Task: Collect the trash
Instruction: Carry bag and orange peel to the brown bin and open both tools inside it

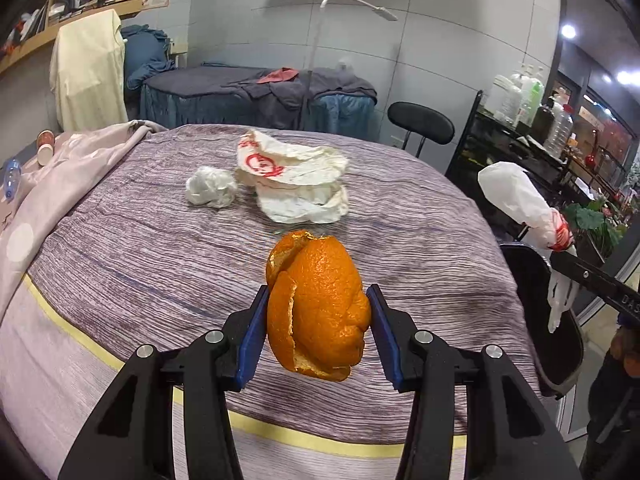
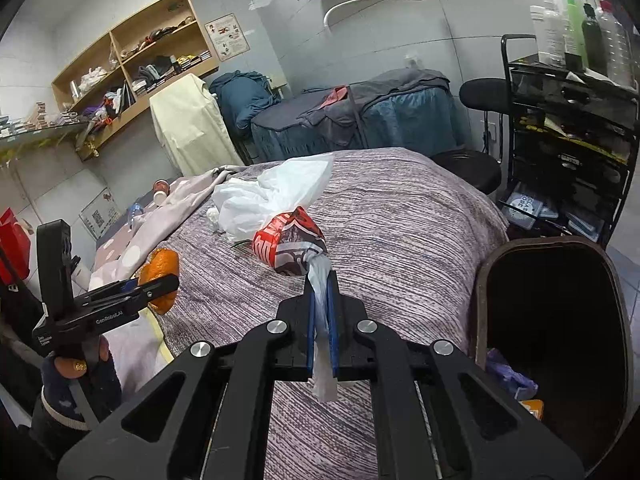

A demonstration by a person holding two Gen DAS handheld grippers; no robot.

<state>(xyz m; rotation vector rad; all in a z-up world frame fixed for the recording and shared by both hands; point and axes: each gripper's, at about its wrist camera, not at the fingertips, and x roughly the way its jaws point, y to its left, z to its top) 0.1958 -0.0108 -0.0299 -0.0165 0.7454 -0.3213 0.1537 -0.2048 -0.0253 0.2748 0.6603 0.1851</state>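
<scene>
My left gripper (image 1: 318, 312) is shut on an orange peel (image 1: 320, 304) and holds it above the striped bed cover (image 1: 140, 248). It shows too in the right wrist view (image 2: 158, 280), at the left. My right gripper (image 2: 321, 284) is shut on the knotted end of a white and red plastic bag (image 2: 280, 216), held above the bed. The bag shows at the right of the left wrist view (image 1: 516, 196). On the bed lie a crumpled white tissue (image 1: 211, 186) and a crumpled white paper bag with red print (image 1: 296, 178).
A dark bin (image 2: 560, 320) stands open at the bed's right side, with some scraps inside; it also shows in the left wrist view (image 1: 540, 320). A black cart with bottles (image 2: 568, 120) and a black stool (image 1: 420, 122) stand beyond it. A pink blanket (image 1: 60, 184) lies on the left.
</scene>
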